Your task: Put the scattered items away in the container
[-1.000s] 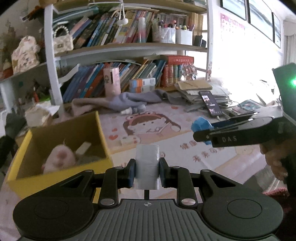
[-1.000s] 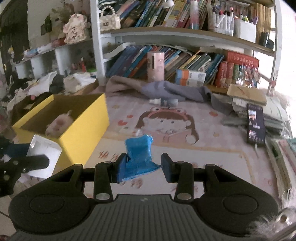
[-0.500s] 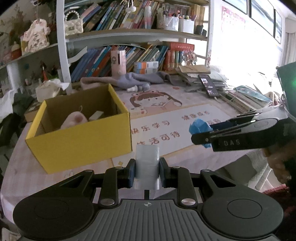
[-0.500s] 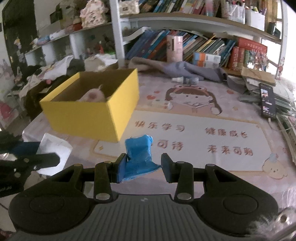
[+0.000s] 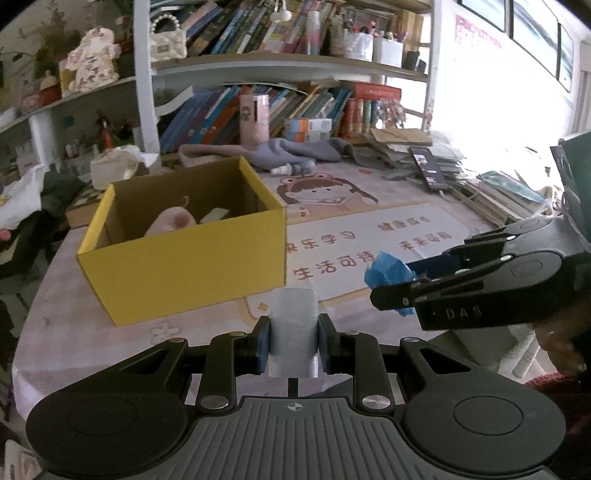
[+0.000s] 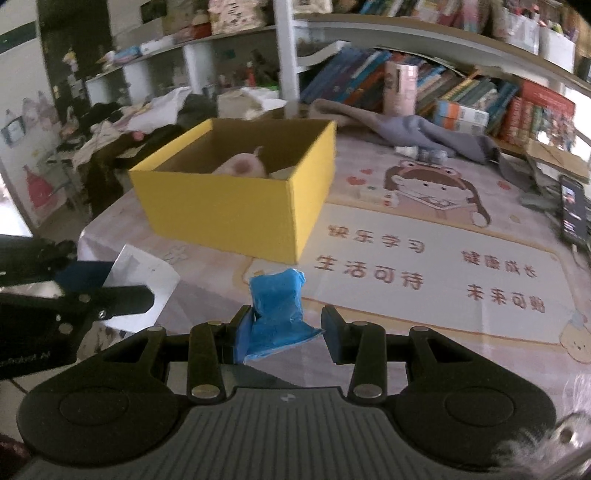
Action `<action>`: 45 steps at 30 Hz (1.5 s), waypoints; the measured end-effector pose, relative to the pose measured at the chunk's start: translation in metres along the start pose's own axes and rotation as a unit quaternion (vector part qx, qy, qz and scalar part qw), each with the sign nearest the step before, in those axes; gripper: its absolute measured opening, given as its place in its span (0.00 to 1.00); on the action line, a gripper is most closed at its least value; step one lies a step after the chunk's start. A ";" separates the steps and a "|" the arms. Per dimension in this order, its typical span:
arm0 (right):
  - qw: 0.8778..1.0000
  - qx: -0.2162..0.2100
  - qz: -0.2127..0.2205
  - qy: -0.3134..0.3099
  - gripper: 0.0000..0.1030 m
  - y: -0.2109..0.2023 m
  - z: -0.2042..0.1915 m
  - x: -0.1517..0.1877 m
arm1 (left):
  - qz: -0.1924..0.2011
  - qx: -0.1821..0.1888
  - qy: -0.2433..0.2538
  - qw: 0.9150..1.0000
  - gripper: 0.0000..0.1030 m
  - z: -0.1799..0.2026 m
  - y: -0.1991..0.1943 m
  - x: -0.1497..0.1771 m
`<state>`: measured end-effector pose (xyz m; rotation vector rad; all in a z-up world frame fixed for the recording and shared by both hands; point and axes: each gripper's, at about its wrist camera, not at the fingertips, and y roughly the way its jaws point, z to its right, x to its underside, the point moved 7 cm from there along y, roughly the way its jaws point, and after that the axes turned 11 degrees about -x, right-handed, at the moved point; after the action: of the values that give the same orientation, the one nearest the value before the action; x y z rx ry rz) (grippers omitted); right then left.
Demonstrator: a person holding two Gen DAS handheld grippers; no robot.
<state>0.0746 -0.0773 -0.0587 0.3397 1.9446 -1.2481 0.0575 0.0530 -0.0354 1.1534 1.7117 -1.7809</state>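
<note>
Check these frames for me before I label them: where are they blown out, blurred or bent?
Left wrist view: window glare washes out the right side; shelf post bows from fisheye; white pack in the left gripper sharp. Right wrist view: shelves and yellow box soft with blur; blue packet in the right gripper sharp.

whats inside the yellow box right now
Inside the yellow box lie a pink plush toy and a pale flat item. The near wall hides the floor and anything lower.

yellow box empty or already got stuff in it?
Not empty. The yellow box is open-topped, and a pink plush toy and a pale flat item lie inside.
</note>
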 end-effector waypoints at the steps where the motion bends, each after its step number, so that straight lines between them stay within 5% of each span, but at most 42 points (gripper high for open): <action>1: 1.000 -0.003 0.000 -0.006 0.37 0.001 -0.003 -0.001 | 0.001 -0.003 -0.003 1.000 0.24 -0.002 -0.001 0.000; 20: 0.992 -0.074 -0.017 -0.097 0.37 0.027 -0.063 -0.028 | 0.020 -0.068 -0.064 0.995 0.24 -0.059 -0.019 0.001; 26: 0.988 -0.085 0.007 -0.126 0.37 0.033 -0.074 -0.042 | 0.023 -0.081 -0.064 0.994 0.24 -0.072 -0.016 -0.004; 37: 0.985 -0.095 0.055 -0.132 0.37 0.063 -0.056 -0.112 | 0.064 -0.118 -0.047 0.990 0.24 -0.111 0.013 -0.058; 45: 0.988 -0.074 0.037 -0.134 0.37 0.106 -0.026 -0.148 | 0.061 -0.109 -0.041 0.991 0.24 -0.126 0.065 -0.089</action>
<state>0.2226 0.0227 -0.0136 0.1572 1.7646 -1.0375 0.1929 0.1411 0.0065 1.0516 1.7015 -1.5059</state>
